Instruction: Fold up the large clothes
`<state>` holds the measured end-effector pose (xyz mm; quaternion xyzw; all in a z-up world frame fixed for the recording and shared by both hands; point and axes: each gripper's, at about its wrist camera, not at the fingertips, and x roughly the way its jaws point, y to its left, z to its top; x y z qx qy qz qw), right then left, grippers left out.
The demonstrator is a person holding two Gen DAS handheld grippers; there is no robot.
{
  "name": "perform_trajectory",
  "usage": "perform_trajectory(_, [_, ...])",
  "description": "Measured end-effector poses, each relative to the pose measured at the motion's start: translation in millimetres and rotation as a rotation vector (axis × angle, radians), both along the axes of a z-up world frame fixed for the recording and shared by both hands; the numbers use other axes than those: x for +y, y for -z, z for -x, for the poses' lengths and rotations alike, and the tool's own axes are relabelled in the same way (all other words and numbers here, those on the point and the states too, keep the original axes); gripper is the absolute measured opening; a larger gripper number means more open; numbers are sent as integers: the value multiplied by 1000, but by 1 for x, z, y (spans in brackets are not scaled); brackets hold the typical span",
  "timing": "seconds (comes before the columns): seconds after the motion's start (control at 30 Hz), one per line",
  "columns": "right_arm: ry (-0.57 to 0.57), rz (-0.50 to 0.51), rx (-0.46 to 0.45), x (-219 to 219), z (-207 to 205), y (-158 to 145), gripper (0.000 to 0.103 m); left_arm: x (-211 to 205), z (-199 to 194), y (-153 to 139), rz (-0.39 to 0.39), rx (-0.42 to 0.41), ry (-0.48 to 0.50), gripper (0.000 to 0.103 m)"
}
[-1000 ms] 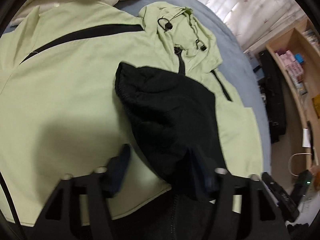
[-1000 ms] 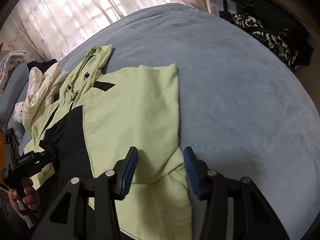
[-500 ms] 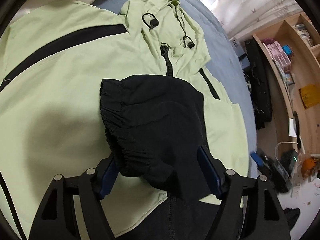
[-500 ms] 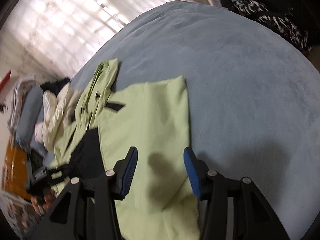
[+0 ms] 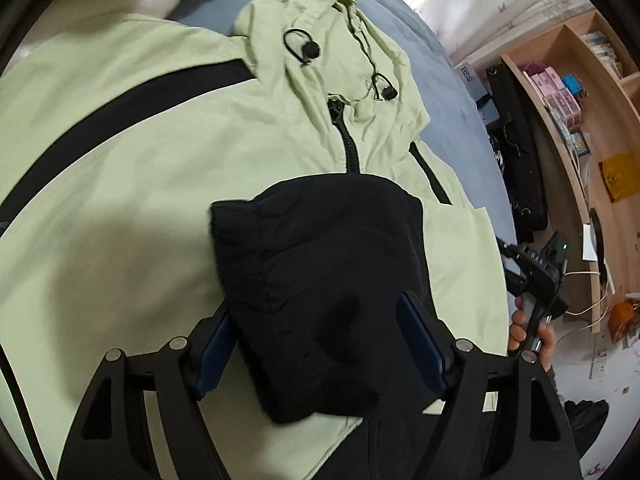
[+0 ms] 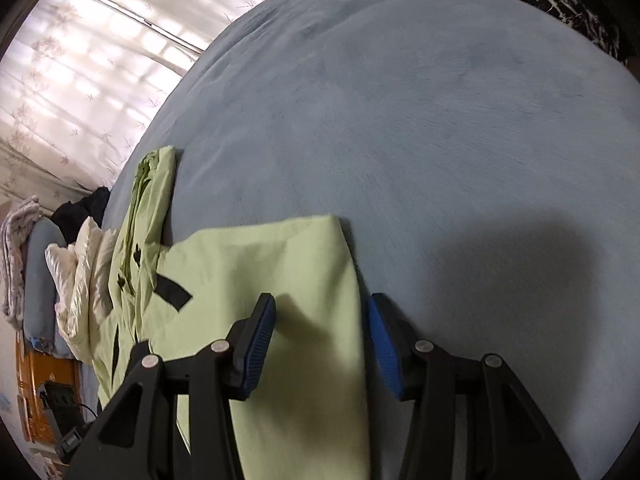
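The left tongs [image 5: 320, 344] tilt steeply down over the pale green jacket [image 5: 140, 168] spread on the blue bed [image 6: 440, 120], spread wide around its black cuffed sleeve [image 5: 320, 280]. The right tongs [image 6: 322, 344], also angled down, stand apart, straddling the jacket's folded edge without pinching.

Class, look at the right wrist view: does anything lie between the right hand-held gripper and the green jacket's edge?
Nothing visible does. The right hand-held gripper hangs open directly over the green jacket edge, with only bare blue bedspread beside it.
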<state>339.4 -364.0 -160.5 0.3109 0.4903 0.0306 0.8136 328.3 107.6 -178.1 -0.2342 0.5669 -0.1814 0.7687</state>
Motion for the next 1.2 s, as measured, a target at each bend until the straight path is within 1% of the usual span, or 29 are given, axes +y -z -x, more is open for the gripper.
perform_trajectory(0.03, [0, -10, -7, -1, -2, 1, 48, -3, -1, -2, -22, -18, 0, 66])
perform_trajectory(0.07, [-5, -22, -14, -1, -6, 1, 48, -7, -2, -5, -51, -42, -5, 40])
perform_trajectory(0.1, [-7, -25, -18, -1, -8, 2, 47, -8, -3, -7, -88, -53, -14, 9])
perform_trajectory(0.13, [-16, -20, -24, 0, -10, 1, 41, -9, -4, -9, -127, -51, -27, 9])
perform_trajectory(0.17, [-36, -3, -24, 4, -13, -1, 15, -8, -5, -12, -142, -60, -44, 8])
perform_trajectory(0.2, [-49, 24, -26, 8, -14, -4, 4, -6, -3, -18, -165, -90, -72, 8])
perform_trajectory(0.23, [-56, 64, -57, 11, -12, -12, 4, -2, -1, -25, -185, -127, -95, 8])
perform_trajectory(0.3, [-56, 104, -128, 14, -7, -28, 2, 10, 3, -35, -191, -180, -158, 7])
perform_trajectory(0.33, [-47, 110, -175, 14, -3, -37, 2, 17, 5, -36, -190, -190, -188, 7])
perform_trajectory(0.37, [-41, 113, -201, 14, -1, -41, 2, 24, 6, -35, -185, -190, -212, 7])
perform_trajectory(0.4, [-36, 133, -203, 15, -1, -41, 2, 27, 6, -30, -188, -178, -223, 8])
perform_trajectory(0.47, [-48, 175, -148, 20, -8, -29, 3, 28, 5, -15, -212, -133, -218, 9])
perform_trajectory(0.5, [-50, 201, -99, 22, -13, -20, 5, 26, 4, -6, -233, -106, -208, 16])
perform_trajectory(0.53, [-46, 206, -67, 20, -14, -15, 7, 24, 3, 2, -260, -85, -202, 19])
perform_trajectory(0.57, [-35, 169, -33, 16, -14, -10, 9, 24, 4, 4, -267, -91, -201, 19])
perform_trajectory(0.6, [-26, 120, -21, 11, -11, -8, 10, 23, 5, 3, -269, -105, -202, 23])
perform_trajectory(0.63, [-18, 63, -13, 6, -6, -8, 13, 23, 5, 1, -275, -113, -195, 26])
perform_trajectory(0.67, [-17, 23, -11, 3, 0, -9, 22, 23, 5, -1, -288, -109, -205, 33])
perform_trajectory(0.7, [-21, -6, -14, -1, 7, -13, 34, 23, 4, -1, -274, -98, -188, 39])
perform_trajectory(0.77, [-41, -4, -23, -2, 27, -20, 47, 27, 5, -4, -248, -68, -176, 41])
perform_trajectory(0.8, [-67, -1, -23, -2, 38, -23, 49, 28, 5, -5, -245, -53, -173, 41])
perform_trajectory(0.87, [-119, -13, -16, -1, 62, -27, 49, 30, 6, -6, -240, -17, -157, 41])
perform_trajectory(0.97, [-176, -16, -4, 2, 97, -24, 49, 27, 15, -6, -276, -21, -124, 41])
perform_trajectory(1.07, [-225, 0, 17, 13, 113, -17, 49, 22, 20, -5, -308, -35, -119, 42])
perform_trajectory(1.13, [-236, 41, 4, 21, 120, -14, 49, 18, 19, -4, -326, -38, -139, 41])
perform_trajectory(1.17, [-233, 67, -3, 22, 122, -16, 43, 16, 19, -5, -325, -42, -149, 30])
perform_trajectory(1.2, [-230, 90, -7, 23, 125, -17, 9, 14, 20, -8, -311, -46, -147, 30])
